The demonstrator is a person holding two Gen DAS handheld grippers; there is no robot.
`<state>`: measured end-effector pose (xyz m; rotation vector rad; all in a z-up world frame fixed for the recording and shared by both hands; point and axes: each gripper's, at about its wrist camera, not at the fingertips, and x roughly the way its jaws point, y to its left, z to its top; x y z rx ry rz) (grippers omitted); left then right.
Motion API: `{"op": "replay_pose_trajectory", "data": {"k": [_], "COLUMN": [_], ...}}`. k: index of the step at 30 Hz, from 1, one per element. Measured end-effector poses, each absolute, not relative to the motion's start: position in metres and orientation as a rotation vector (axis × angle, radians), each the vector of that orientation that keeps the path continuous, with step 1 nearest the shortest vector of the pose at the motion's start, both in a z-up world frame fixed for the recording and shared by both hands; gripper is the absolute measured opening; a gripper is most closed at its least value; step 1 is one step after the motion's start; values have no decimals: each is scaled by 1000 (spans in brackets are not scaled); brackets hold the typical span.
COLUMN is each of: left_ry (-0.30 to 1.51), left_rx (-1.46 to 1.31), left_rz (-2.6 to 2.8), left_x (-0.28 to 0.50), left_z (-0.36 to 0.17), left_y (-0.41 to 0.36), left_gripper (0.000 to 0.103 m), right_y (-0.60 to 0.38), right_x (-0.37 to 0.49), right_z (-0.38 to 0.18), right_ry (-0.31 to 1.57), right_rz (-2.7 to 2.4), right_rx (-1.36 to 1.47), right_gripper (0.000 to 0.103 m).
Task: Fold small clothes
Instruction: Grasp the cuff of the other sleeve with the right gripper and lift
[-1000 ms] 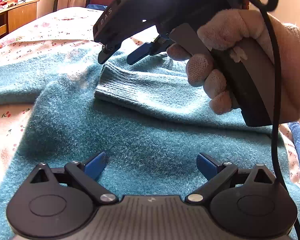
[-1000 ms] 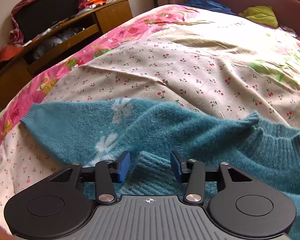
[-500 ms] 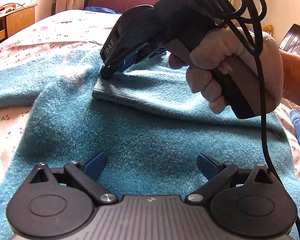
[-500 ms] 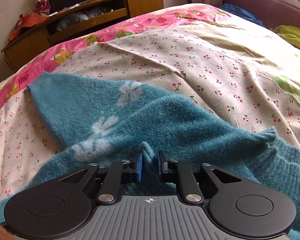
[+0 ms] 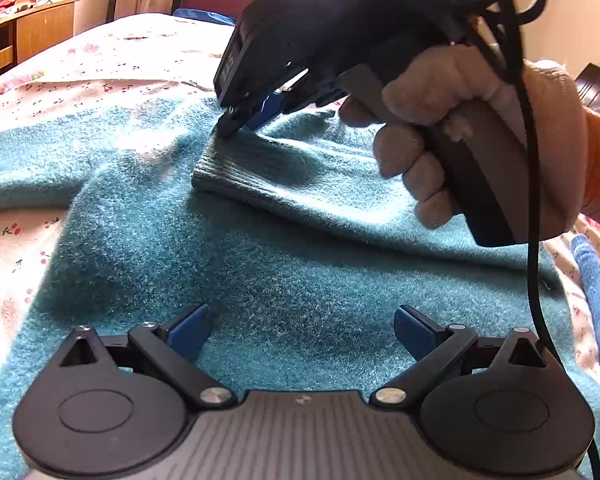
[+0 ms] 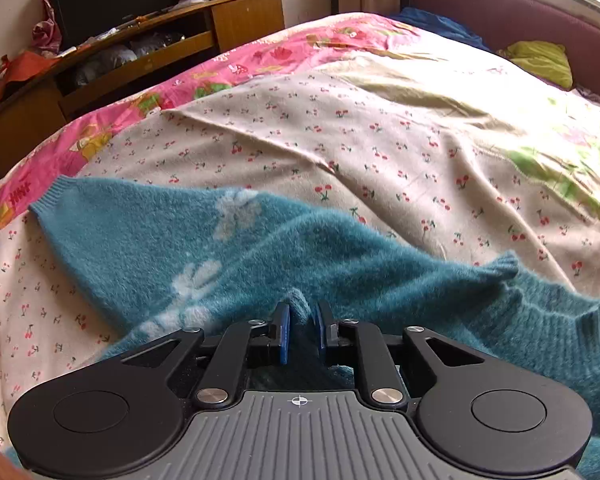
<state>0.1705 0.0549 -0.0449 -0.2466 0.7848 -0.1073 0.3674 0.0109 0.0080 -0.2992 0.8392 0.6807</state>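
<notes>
A fluffy teal sweater (image 5: 300,272) with white flower patches lies spread on the cherry-print bedsheet (image 6: 380,140). Its right sleeve is folded across the body, the ribbed cuff (image 5: 236,164) pointing left. My right gripper (image 5: 244,120), held by a gloved hand (image 5: 460,120), pinches the cuff's far edge. In the right wrist view a ridge of teal knit (image 6: 300,306) stands between the blue pads of the right gripper (image 6: 302,332); the jaws are opening slightly but still press it. My left gripper (image 5: 302,332) hovers open over the sweater's body with nothing between its fingers.
A cluttered wooden cabinet (image 6: 140,52) stands beyond the bed's far left side. A dark red headboard (image 6: 520,20) with a yellow-green cloth (image 6: 540,60) lies at the far end. A light blue cloth (image 5: 596,300) sits by the sweater's right edge.
My right gripper dropped from above the cuff onto it, shut on the knit, and has raised a small ridge of fabric. The left gripper has stayed put and open.
</notes>
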Motion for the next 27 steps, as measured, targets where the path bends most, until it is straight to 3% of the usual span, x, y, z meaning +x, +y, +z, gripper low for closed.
{"op": "replay_pose_trajectory", "data": {"k": [6, 15, 19, 21, 24, 27], "left_ry": [752, 684, 666, 694, 690, 693], "left_rx": [-315, -352, -375, -432, -489, -459], "left_rz": [51, 316, 356, 351, 349, 355], "left_x": [154, 123, 123, 125, 123, 123], "left_z": [-14, -22, -28, -35, -40, -42], "left_y": [96, 152, 168, 179, 184, 180], "left_gripper": [103, 103, 103, 103, 103, 103], "right_y": [104, 280, 332, 351, 368, 370], "right_x": [333, 280, 271, 267, 260, 256], "right_z": [35, 6, -14, -31, -55, -60], "right_ry": [817, 789, 777, 772, 751, 709], "right_rz": [882, 1141, 1188, 1184, 1135, 1036], "right_rx": [-458, -703, -743, -784, -838, -869], "right_gripper": [19, 29, 43, 45, 45, 27]}}
